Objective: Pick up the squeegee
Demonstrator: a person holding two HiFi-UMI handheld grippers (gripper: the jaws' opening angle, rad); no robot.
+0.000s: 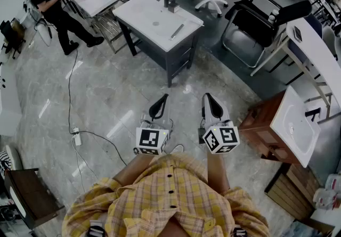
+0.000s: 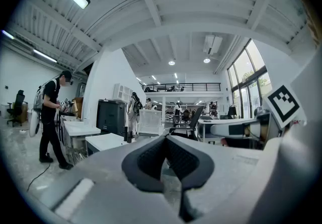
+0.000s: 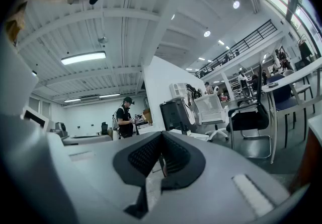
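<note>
You're holding both grippers low by your body, well short of the white vanity top. The left gripper is sitting with its jaws pressed together at the tips and nothing between them. The right gripper is doing the same, closed and empty. Both are pointing forward toward the vanity top, with bare marble floor lying between.

The squeegee is lying flat on the vanity top, near its front-right corner and clear of the faucet at the back edge. Its long axis is running diagonally, from near-left to far-right as you're seeing it. It's sitting ahead of the gap between your grippers, a bit toward the left one, so the left looks slightly nearer. Either gripper is needing a step forward and its jaws opening across that slim handle
</note>
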